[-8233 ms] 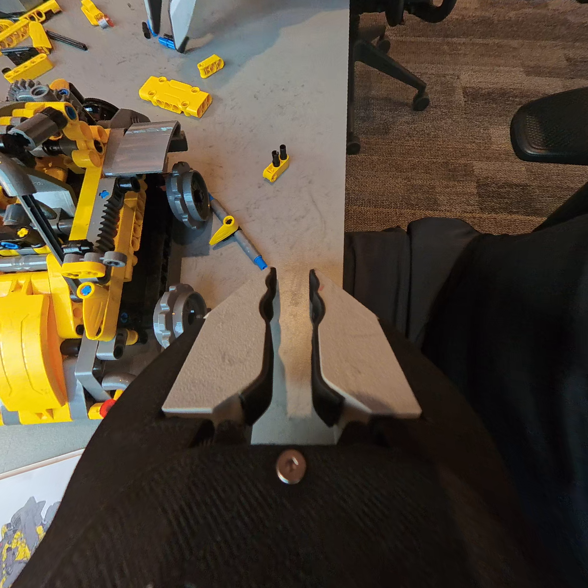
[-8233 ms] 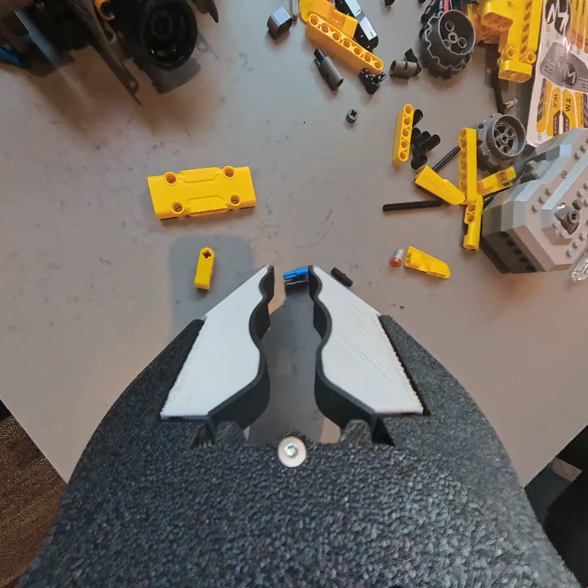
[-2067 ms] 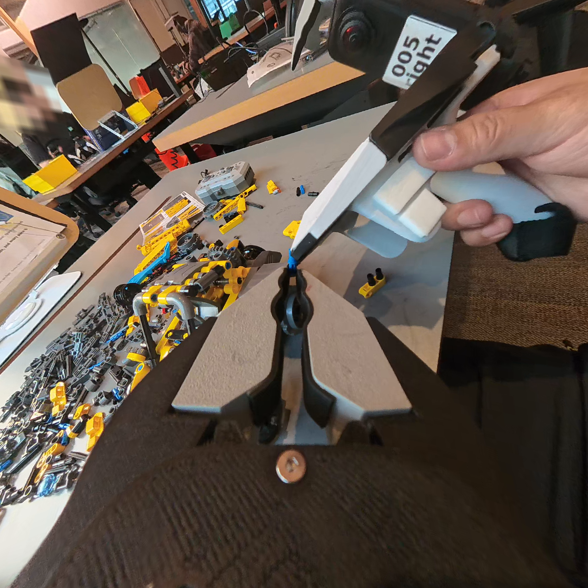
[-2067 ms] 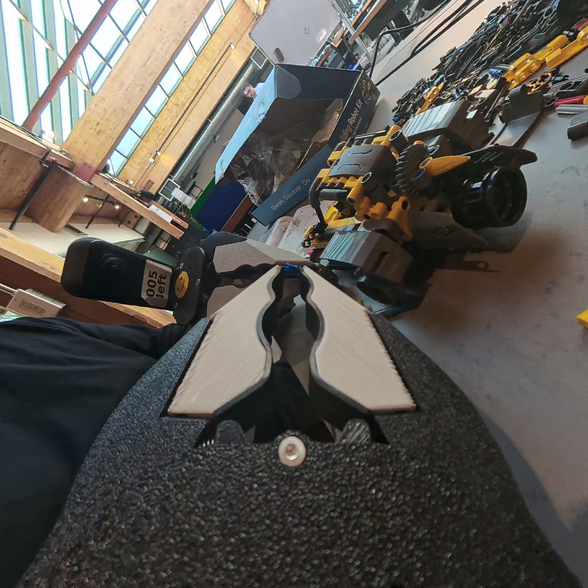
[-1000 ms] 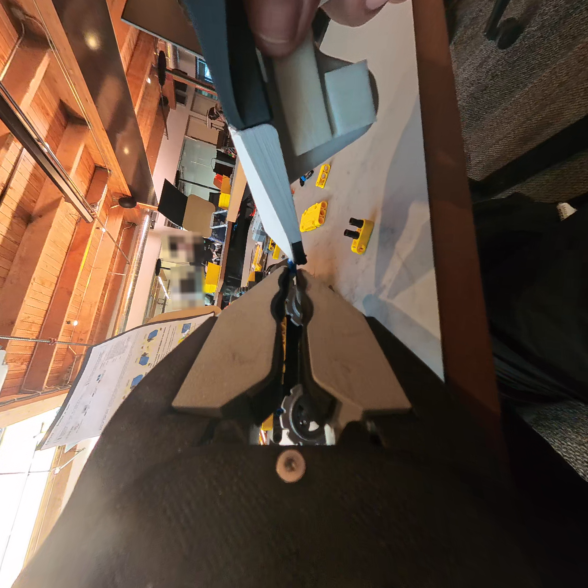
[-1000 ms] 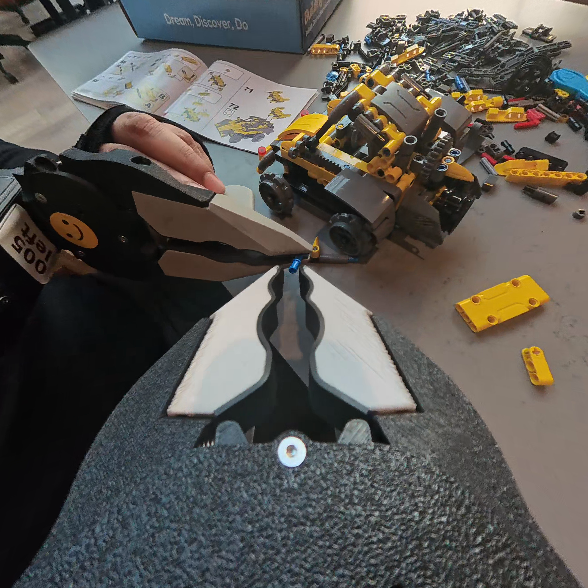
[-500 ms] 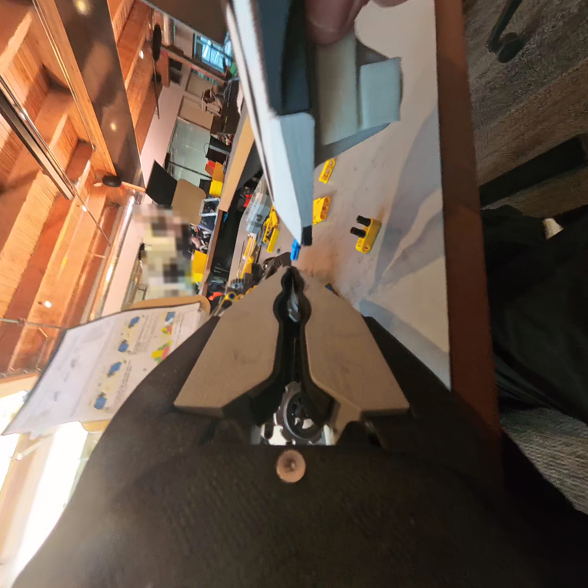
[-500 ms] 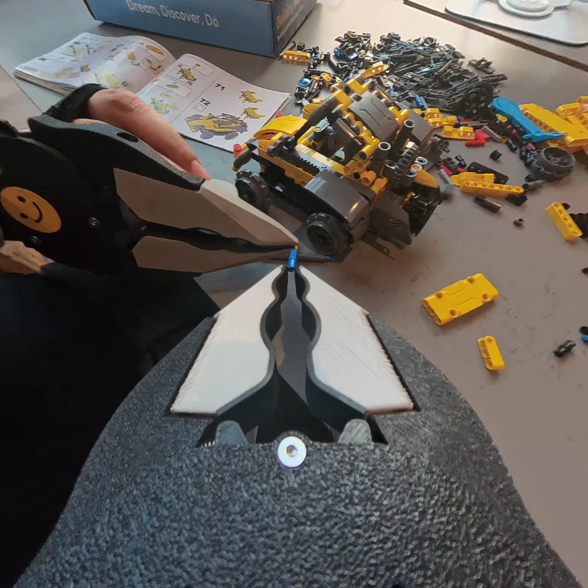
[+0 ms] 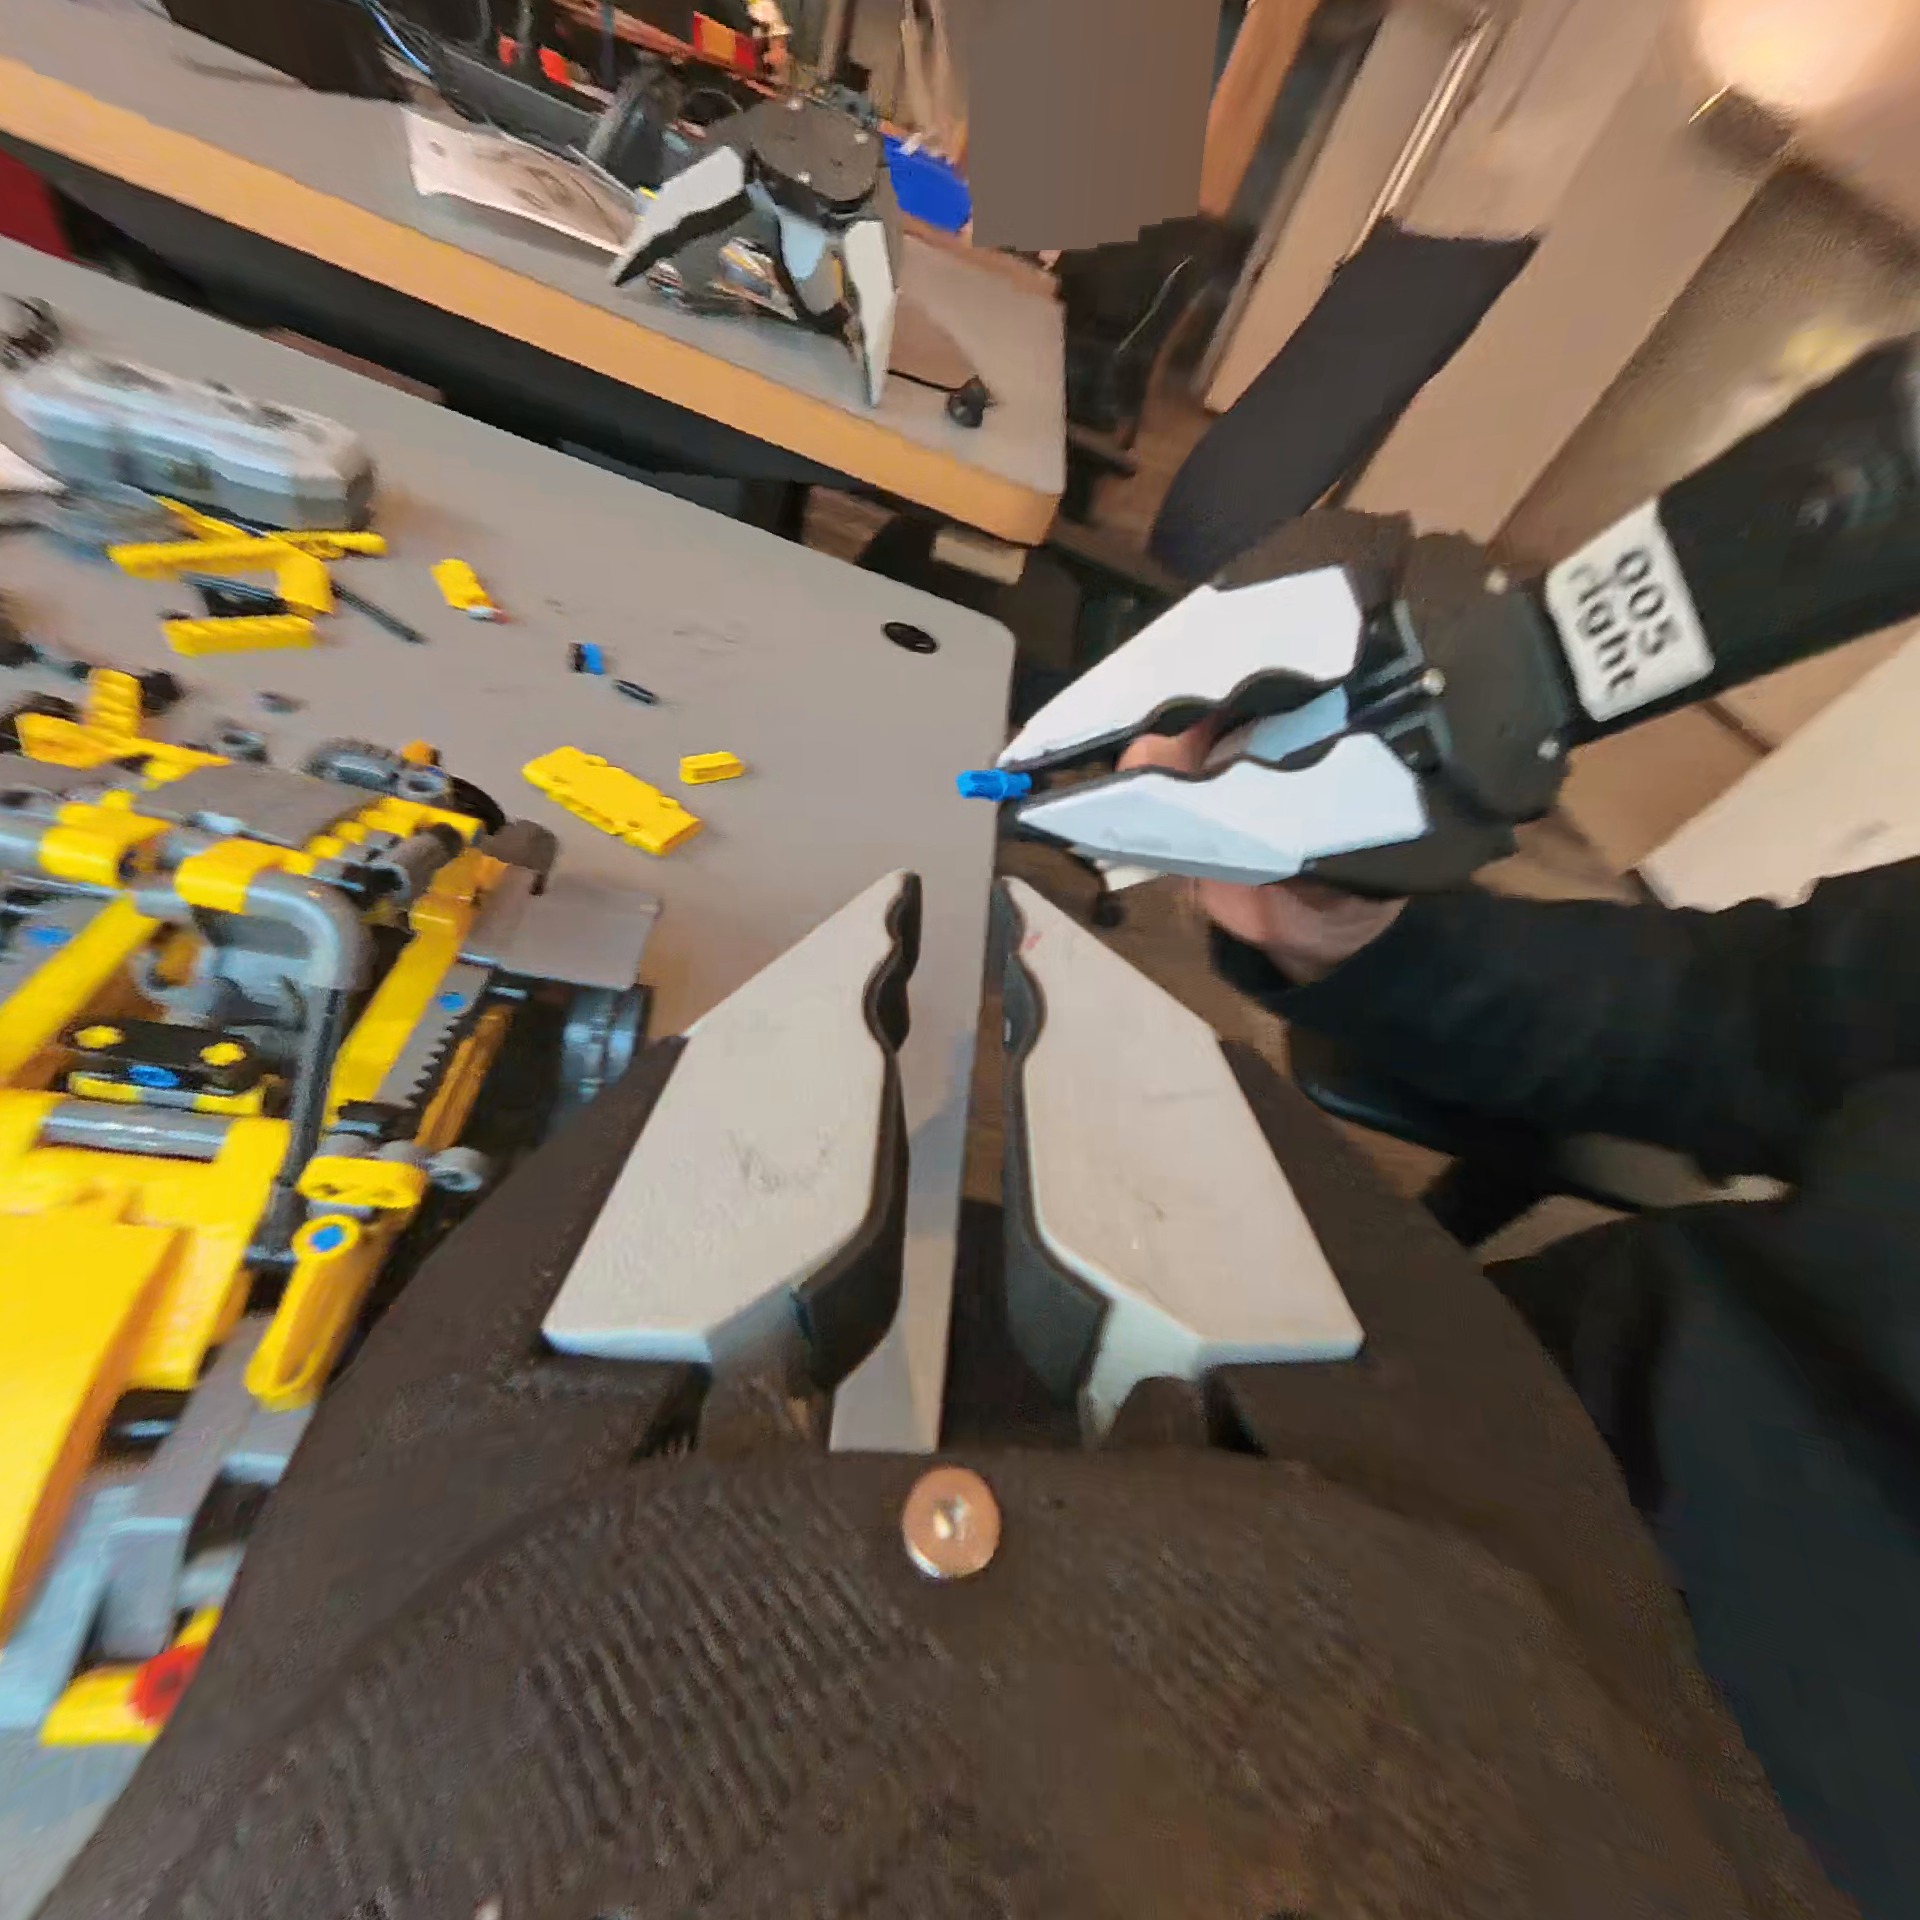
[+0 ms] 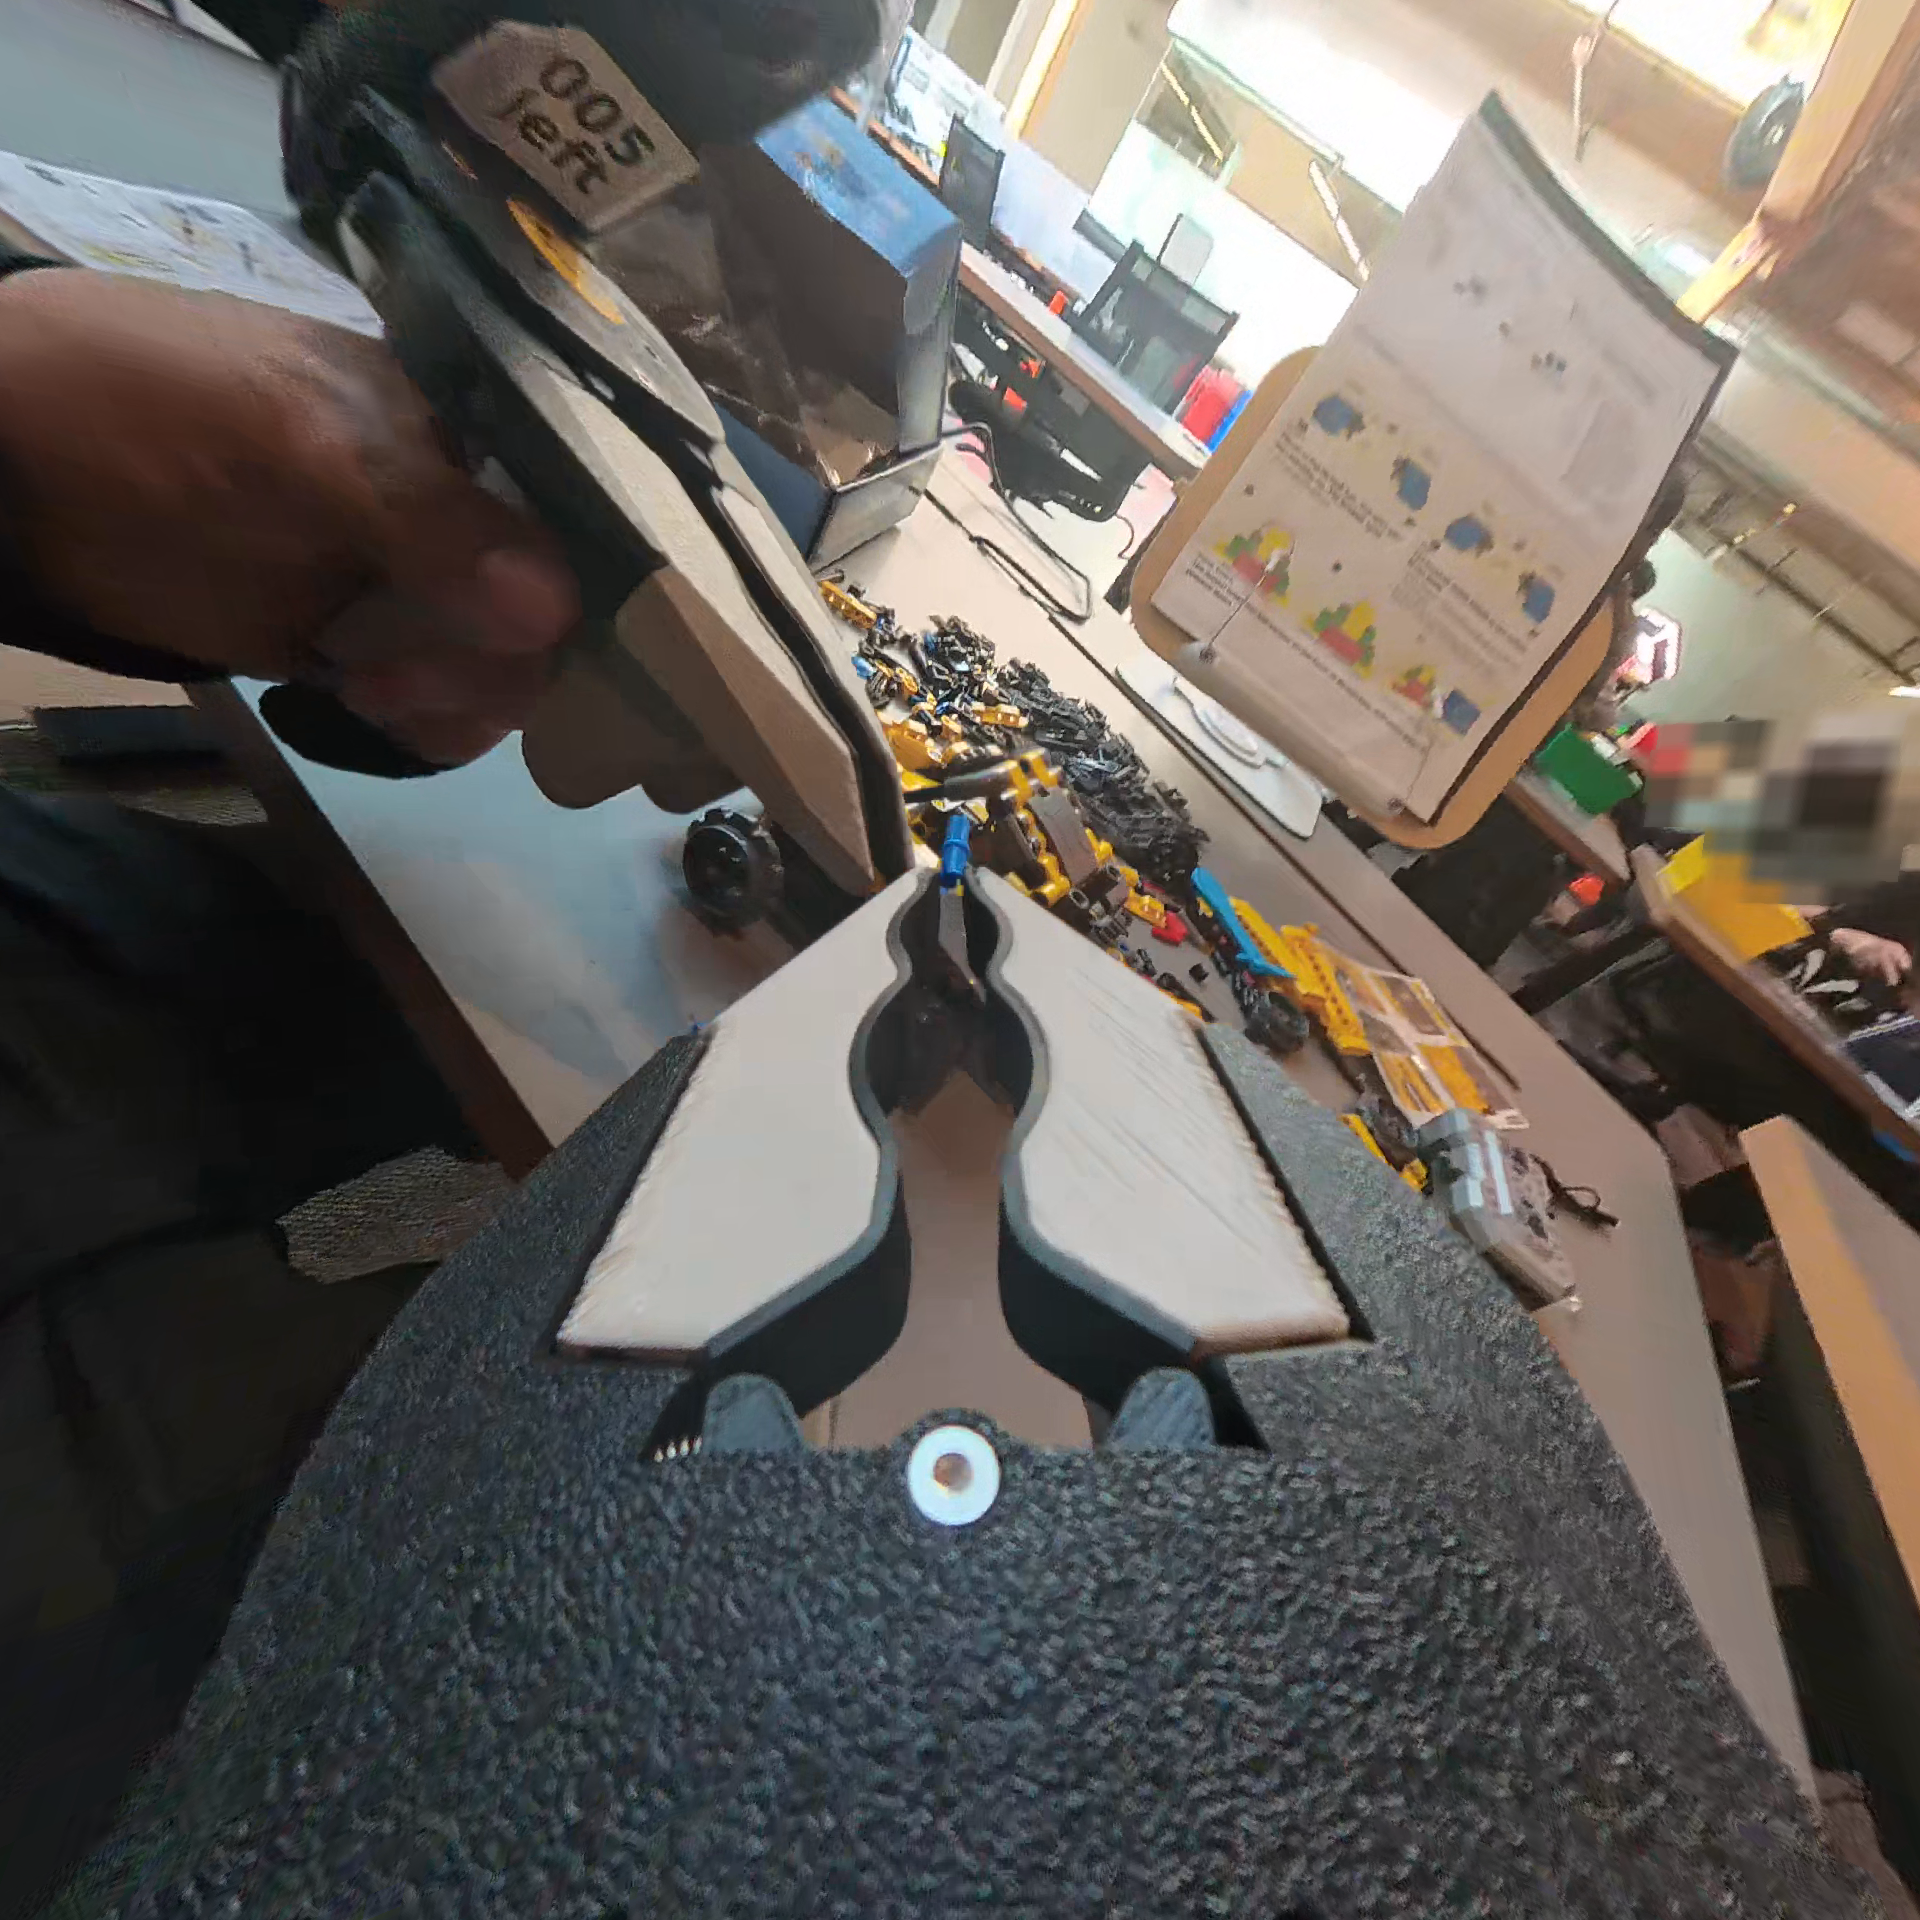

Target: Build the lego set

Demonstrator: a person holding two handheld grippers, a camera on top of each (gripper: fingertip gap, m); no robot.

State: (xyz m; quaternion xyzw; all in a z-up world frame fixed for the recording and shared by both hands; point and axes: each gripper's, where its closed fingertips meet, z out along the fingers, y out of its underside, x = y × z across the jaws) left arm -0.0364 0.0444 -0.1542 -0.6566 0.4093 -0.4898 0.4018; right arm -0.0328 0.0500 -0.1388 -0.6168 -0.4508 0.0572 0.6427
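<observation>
My right gripper (image 10: pixel 948 881) is shut on a small blue pin (image 10: pixel 951 840) that sticks out past its tips. In the left wrist view the right gripper (image 9: pixel 1013 787) hovers off the table's right edge with the blue pin (image 9: pixel 980 782) pointing left. My left gripper (image 9: pixel 956 888) is open and empty, over the table edge beside the yellow and grey brick vehicle (image 9: pixel 208 1039). In the right wrist view the left gripper's fingers (image 10: pixel 748 686) come in from the upper left, just above my right tips, with the vehicle (image 10: pixel 1003 821) behind them.
On the grey table (image 9: pixel 779 644) lie a yellow panel (image 9: pixel 613 800), a small yellow connector (image 9: pixel 712 769) and a grey hub block (image 9: pixel 187 447). A pile of loose parts (image 10: pixel 1039 707), a blue box (image 10: pixel 862 312) and a propped instruction sheet (image 10: pixel 1434 520) stand farther off. A spare gripper (image 9: pixel 790 229) rests on another table. Left and right tips are no more than a few centimetres apart. From either gripper's tips it is about 20 cm to the yellow panel (image 9: pixel 613 800).
My left gripper, shut on a grey wheel piece half a second ago, is now open and empty. Both views have swung round. The right gripper keeps the blue pin and sits farther right.
</observation>
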